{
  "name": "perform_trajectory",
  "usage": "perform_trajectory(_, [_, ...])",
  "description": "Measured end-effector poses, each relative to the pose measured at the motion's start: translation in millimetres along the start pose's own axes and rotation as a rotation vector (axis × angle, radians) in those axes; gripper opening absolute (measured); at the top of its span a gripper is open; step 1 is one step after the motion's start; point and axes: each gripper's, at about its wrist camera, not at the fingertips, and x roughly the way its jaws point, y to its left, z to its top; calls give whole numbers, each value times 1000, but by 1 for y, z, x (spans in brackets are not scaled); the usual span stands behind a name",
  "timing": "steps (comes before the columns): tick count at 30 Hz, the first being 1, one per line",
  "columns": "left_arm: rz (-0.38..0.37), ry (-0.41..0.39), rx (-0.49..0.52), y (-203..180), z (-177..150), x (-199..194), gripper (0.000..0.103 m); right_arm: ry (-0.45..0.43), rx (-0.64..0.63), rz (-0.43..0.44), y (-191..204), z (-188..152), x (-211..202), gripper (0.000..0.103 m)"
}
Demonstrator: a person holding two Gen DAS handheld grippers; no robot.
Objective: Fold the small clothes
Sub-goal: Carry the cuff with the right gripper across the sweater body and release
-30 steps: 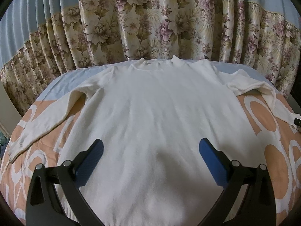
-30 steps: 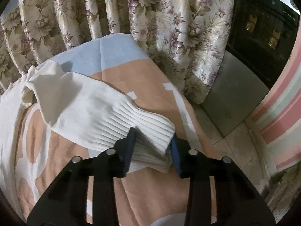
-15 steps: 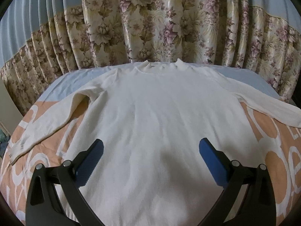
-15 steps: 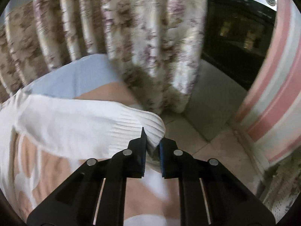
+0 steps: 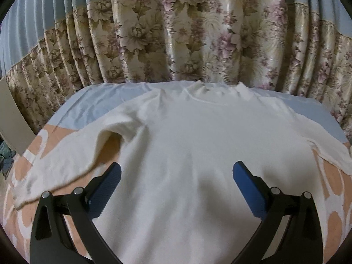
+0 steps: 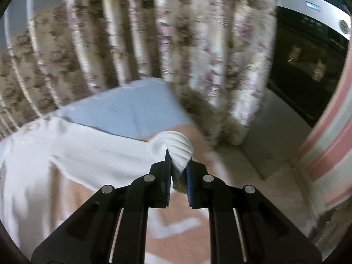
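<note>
A cream long-sleeved sweater [image 5: 187,145] lies spread flat on the bed, collar toward the curtain. My left gripper [image 5: 176,176] is open and empty, hovering over the sweater's lower body. Its left sleeve [image 5: 59,167] stretches out to the left on the cover. My right gripper [image 6: 178,165] is shut on the ribbed cuff [image 6: 176,147] of the right sleeve [image 6: 92,145] and holds it lifted and stretched out over the bed's right side. The right wrist view is blurred by motion.
The bed has a peach cover with white shapes [image 5: 22,167] and a light blue sheet [image 5: 92,105] at the far end. A floral curtain [image 5: 198,44] hangs close behind. A dark oven [image 6: 308,66] and tiled floor [image 6: 264,154] lie right of the bed.
My right gripper closed fully on the cuff and pulled the bunched right sleeve out straight to the right. My left gripper moved slightly forward and stayed open.
</note>
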Motion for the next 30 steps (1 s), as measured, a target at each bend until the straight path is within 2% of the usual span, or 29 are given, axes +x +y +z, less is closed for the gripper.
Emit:
perform_trajectory(3, [-4,3,13,11,7,8,102,17,9,86,35,6,9,12])
perform_trajectory(9, [-5,9,51,31,21,26,102,84,-44,236,135,3,42,12])
perform_trajectory(17, [18,0,38,67,30,44,102,157,-105,349,247,-14,66,12])
perform_trajectory(25, [28,21,25,89,26,58,102,198,-81,410,327,-15,90,12])
perform_trajectory(30, [37,29,10,101,25,64,101,221,-104,483,379,-16,94,12])
